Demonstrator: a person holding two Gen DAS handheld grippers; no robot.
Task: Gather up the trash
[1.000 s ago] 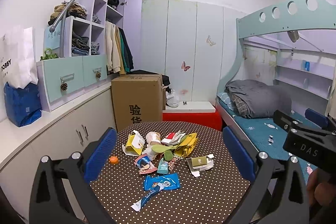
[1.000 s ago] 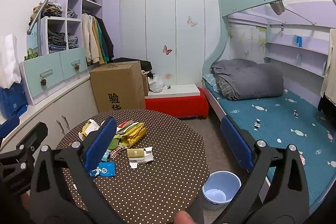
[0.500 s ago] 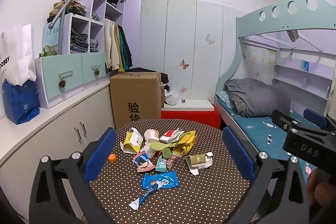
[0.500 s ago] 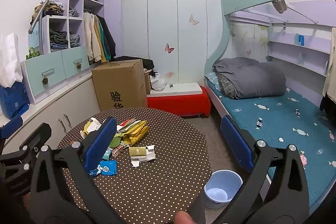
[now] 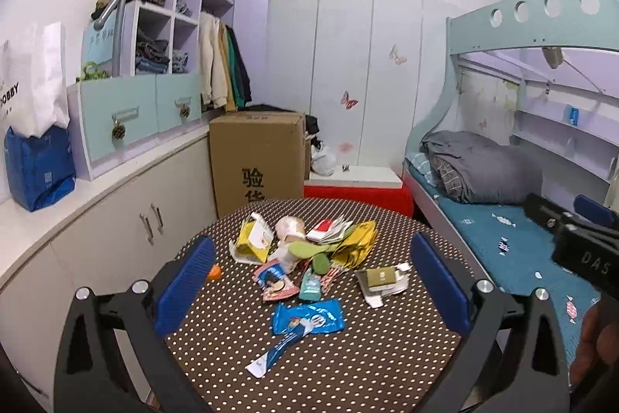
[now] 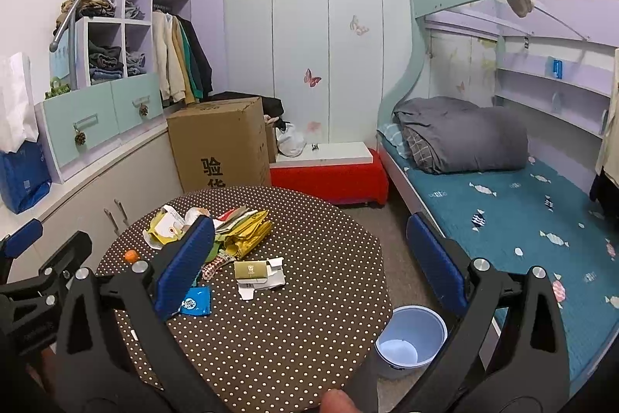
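Note:
A heap of trash lies on a round brown polka-dot table (image 5: 348, 366): a blue wrapper (image 5: 307, 316), a yellow carton (image 5: 253, 244), yellow bags (image 5: 358, 244), an olive box on torn paper (image 5: 381, 277), an orange cap (image 5: 214, 272). My left gripper (image 5: 309, 289) hovers open above the table's near side, nothing between its blue pads. My right gripper (image 6: 309, 266) is open too, held over the table's right half (image 6: 309, 328), with the olive box (image 6: 250, 269) ahead. A pale blue bin (image 6: 410, 339) stands empty on the floor beside the table.
A tall cardboard box (image 5: 257, 161) and a red bench (image 5: 356, 194) stand behind the table. Cabinets with a blue bag (image 5: 38, 167) run along the left wall. A bunk bed with a grey duvet (image 6: 460, 134) fills the right side.
Both grippers have moved slightly forward and down towards the table, so the trash looks a little nearer. Nothing on the table has moved.

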